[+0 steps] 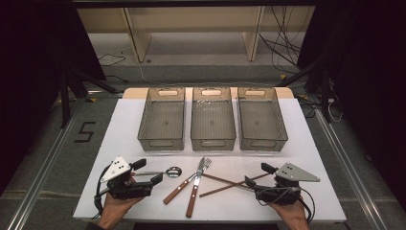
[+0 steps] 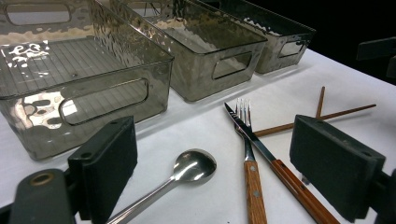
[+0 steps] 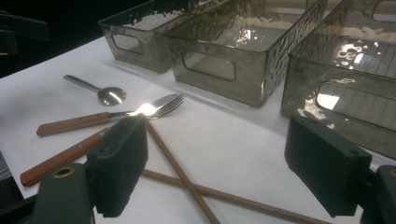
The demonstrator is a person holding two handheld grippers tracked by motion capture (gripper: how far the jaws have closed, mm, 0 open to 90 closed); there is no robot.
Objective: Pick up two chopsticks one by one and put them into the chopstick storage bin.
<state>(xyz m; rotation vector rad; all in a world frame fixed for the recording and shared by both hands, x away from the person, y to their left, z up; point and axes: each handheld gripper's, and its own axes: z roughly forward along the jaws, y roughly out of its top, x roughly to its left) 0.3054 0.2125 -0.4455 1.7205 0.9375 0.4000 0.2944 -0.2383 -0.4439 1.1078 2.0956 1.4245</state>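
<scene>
Both grippers, left and right, are held released at the table's front edge. The spoon lies between the left jaws: light, stiff, slippery; its handle is judged best gripped mid-length.

We see a white table carrying three smoky grey, see-through bins with rippled walls and ribbed floors along its far edge. Near the front edge, our black left gripper and black right gripper flank a shiny silver spoon, a fork and knife with reddish-brown wooden handles, and crossed brown chopsticks.
</scene>
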